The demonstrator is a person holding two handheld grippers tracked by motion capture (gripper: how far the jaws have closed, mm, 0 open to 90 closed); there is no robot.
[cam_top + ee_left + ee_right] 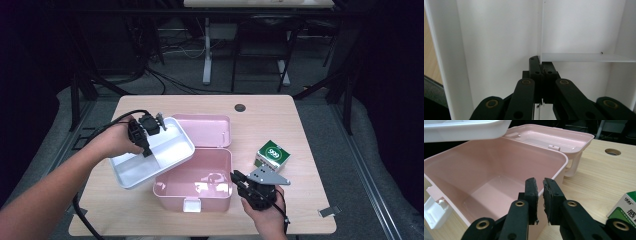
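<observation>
In the high view, the left gripper (145, 131) is holding a white plastic tray (170, 152), rectangular with rounded corners and a thin divider, tilted above the left part of the pink box (220, 170). That box is sitting open on the pale wooden table (310, 150), its smooth glossy inside holding nothing, its lid (202, 131) lying back behind it. A small green-and-white carton (272, 154) is standing just right of the box. The right gripper (239, 181) is hovering at the box's right front corner.

In the left gripper view, the black jaws are pressing together on the tray's thin white divider wall (584, 57), with bare matte compartments on either side.

In the right gripper view, the rough-padded jaws are standing slightly apart over the box's rim (564, 161), gripping nothing; the tray's edge (466, 130) is hanging at upper left.
</observation>
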